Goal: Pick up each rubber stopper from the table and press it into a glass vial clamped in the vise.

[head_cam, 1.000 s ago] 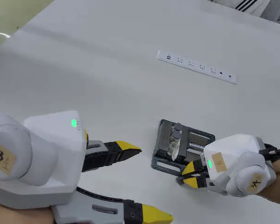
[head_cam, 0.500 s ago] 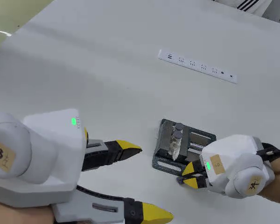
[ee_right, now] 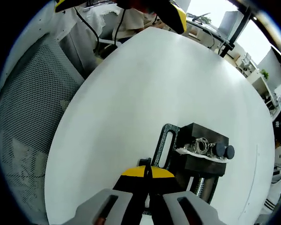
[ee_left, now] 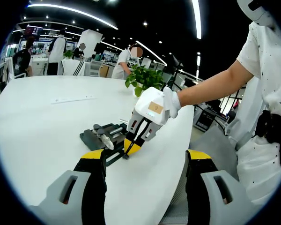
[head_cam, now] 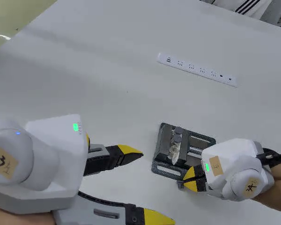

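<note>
Rubber stoppers [ee_right: 219, 150]: two, dark grey and round. Each is seated in the mouth of one of the glass vials [head_cam: 177, 140], which lie side by side across the vise [head_cam: 201, 139].

Third vial [ee_right: 200, 145]: clear and unstoppered, clamped in the same vise beside the stoppered pair, its open mouth turned toward the right gripper view.

Vise: black, flat slotted base, standing on the white desk [head_cam: 107, 70] at its near right part.

Power strip [head_cam: 197, 69]: white, lying flat well beyond the vise. Bare desk lies between the two.

Potted plant [ee_left: 143, 78]: green, past the far edge of the desk.

Right hand-held gripper [head_cam: 186, 180]: jaws pressed together. Yellow tips low at the near corner of the vise base, just beside it. A small dark speck sits at the tips, too small to identify. The stoppers lie ahead of it, across the vise block, with nothing between.

Left hand-held gripper [head_cam: 143, 184]: jaws spread wide apart, nothing between them. Held over bare desk to the left of the vise and apart from it, pointing toward the vise and the right hand-held gripper.
</note>
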Tool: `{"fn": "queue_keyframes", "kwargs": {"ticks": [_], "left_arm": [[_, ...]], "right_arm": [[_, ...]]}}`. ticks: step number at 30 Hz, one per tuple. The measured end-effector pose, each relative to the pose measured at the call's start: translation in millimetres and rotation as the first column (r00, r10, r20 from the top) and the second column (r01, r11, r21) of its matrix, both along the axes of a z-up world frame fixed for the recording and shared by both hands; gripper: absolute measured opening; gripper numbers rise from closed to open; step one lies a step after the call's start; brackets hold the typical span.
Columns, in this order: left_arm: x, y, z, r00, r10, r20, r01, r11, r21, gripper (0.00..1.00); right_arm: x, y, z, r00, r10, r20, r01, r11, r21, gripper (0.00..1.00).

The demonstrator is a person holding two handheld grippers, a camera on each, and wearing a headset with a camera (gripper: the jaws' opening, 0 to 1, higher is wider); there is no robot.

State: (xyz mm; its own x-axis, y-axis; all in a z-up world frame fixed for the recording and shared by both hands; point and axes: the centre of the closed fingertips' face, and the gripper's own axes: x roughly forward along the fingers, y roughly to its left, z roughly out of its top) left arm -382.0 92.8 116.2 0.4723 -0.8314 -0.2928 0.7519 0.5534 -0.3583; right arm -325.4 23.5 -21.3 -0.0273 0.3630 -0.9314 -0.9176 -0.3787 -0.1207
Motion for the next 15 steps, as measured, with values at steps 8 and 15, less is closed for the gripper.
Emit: {"fn": "queue_keyframes", "kwargs": {"ticks": [8,15], "left_arm": [[-0.7,0.4,-2.8,1.000,0.003,0.000,-0.003,1.000,0.005,0.67],[-1.2,-2.7,-4.8,1.000,-0.007,0.010,0.006,1.000,0.024,0.67]], "right_arm": [[3.5,1.4,9.1,0.987,-0.160,-0.015,0.161,0.986,0.042,0.00],[-0.7,2.6,19.4,0.921,-0.377,-0.095,0.385,0.919,0.082,0.00]]}}
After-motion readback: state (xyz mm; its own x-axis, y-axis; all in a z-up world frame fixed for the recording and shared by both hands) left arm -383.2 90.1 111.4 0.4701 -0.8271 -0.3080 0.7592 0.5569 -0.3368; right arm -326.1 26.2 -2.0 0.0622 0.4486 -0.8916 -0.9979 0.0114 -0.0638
